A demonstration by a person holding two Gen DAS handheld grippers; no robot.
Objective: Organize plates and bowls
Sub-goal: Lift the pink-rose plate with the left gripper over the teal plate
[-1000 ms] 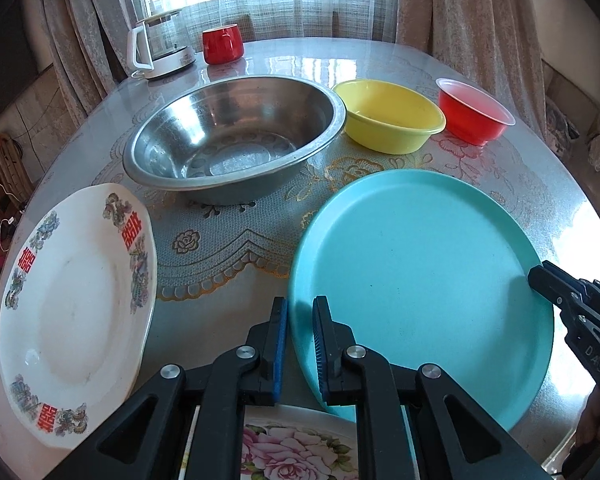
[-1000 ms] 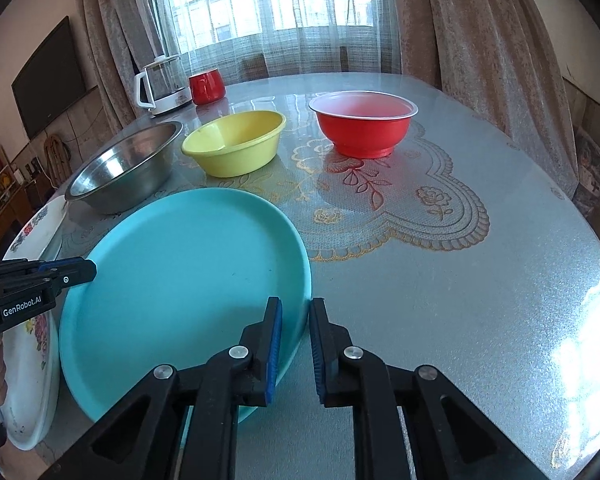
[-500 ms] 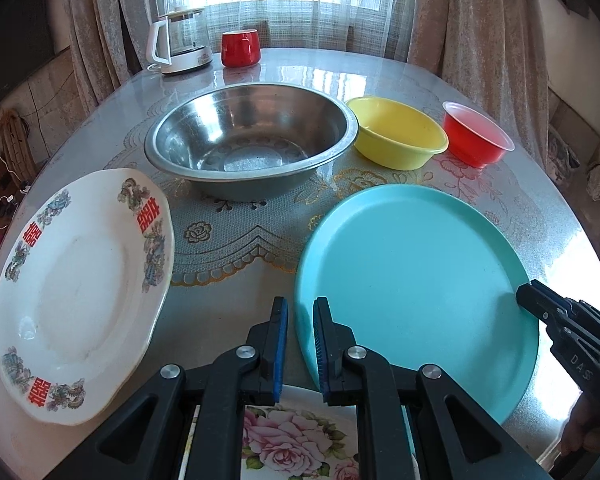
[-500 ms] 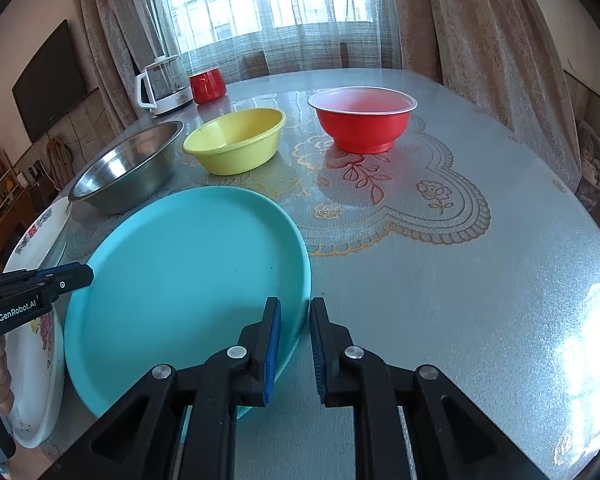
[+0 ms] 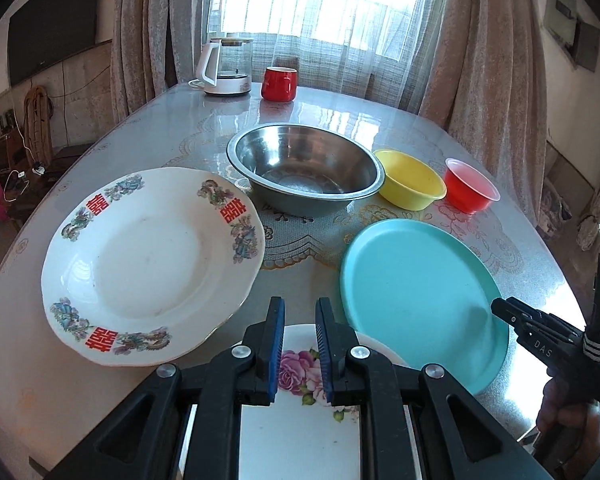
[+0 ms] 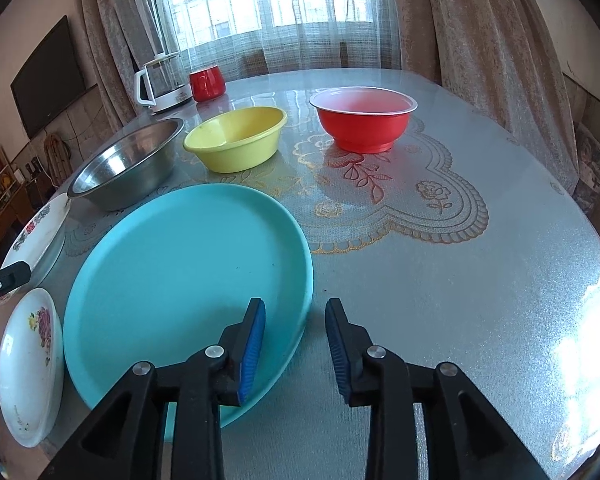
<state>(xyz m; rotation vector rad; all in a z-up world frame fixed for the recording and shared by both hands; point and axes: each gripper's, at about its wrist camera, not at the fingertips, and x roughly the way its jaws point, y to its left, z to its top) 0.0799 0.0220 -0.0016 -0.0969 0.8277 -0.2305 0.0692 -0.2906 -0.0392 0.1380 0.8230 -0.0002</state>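
Nearby, steel bowl (image 5: pixel 305 168) beside yellow bowl (image 5: pixel 412 178)

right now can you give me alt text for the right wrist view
The right gripper, jaws open, straddles the near rim of a turquoise plate on a glass-topped table. Behind stand a steel bowl, yellow bowl and red bowl.

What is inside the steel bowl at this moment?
Nothing shows inside the steel bowl: the left wrist view looks down onto its bare, shiny bottom. Only the strip just behind its near wall is hidden. The yellow bowl sits beside it, not nested in it.
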